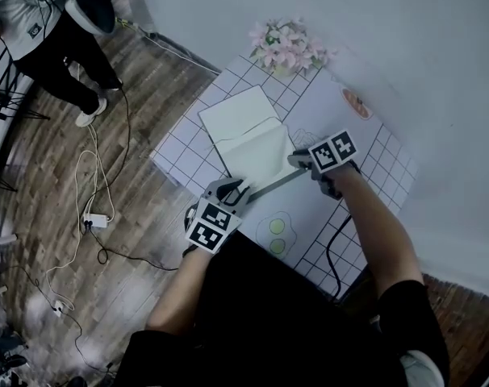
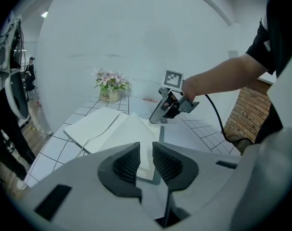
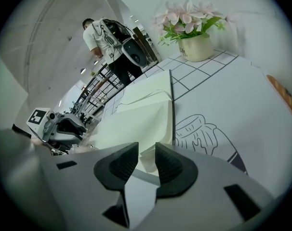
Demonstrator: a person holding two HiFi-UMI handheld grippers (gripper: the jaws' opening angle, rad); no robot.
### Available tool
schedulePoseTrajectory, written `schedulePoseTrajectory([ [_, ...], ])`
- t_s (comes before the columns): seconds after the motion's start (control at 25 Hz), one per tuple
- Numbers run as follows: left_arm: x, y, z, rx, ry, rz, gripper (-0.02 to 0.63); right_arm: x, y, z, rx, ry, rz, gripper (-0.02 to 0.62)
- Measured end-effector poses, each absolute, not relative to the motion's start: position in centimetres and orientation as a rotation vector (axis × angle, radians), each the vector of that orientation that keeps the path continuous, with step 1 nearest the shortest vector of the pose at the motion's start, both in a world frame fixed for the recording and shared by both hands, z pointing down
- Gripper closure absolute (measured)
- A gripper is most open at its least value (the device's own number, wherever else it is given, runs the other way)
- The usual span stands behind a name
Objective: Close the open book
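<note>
Closing from here risks creasing the open book [image 1: 248, 131], which lies on the table [image 1: 374, 160] with one leaf bowed up near the spine. The left claw [image 2: 146, 162] and the right claw [image 3: 147, 165] both stand slightly apart at the book's near edge, gripping nothing. A push rather than a lift could slide the book toward the table's left edge, just beside it. The flower pot [image 1: 285, 47] stands beyond, and open room lies to the right.
</note>
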State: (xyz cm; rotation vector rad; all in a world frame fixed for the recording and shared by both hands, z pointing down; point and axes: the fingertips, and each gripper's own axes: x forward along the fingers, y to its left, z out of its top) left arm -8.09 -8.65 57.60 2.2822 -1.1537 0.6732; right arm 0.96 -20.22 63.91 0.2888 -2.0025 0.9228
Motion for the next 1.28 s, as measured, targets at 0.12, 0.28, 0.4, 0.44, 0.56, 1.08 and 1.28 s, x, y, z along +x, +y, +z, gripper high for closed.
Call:
schedulePoseTrajectory([
  [0.12,-7.9,-8.7,57.6,2.287,-1.147,0.672,0.543,2.0,-20.3,64.6,0.323,-1.964,0.913,0.451],
  [0.28,-7.8,-8.7,57.6,2.287,-1.138,0.668,0.543,3.0,-20.1,65.7,0.377,-1.936,0.931,0.418],
  [0.4,-8.1,-8.8,57.8,2.281,-1.135,0.666,0.543,3.5,-20.7,65.8,0.425,-1.95,0.928,0.524],
  [0.44,-8.1,-8.7,57.8,2.278,-1.133,0.666,0.543,3.5,-20.8,65.7,0.425,-1.959,0.947,0.571],
  [0.56,-8.2,-8.8,58.0,2.273,-1.126,0.666,0.543,3.2,-20.3,65.2,0.383,-1.988,1.049,0.58],
  [1.08,-7.0,-8.0,57.4,2.41,-1.103,0.748,0.475,-0.1,-21.3,59.5,0.258,-2.173,1.164,0.586],
  [1.28,-7.9,-7.9,57.6,2.408,-1.163,0.849,0.446,-2.2,-22.3,57.3,0.253,-2.251,1.229,0.586],
])
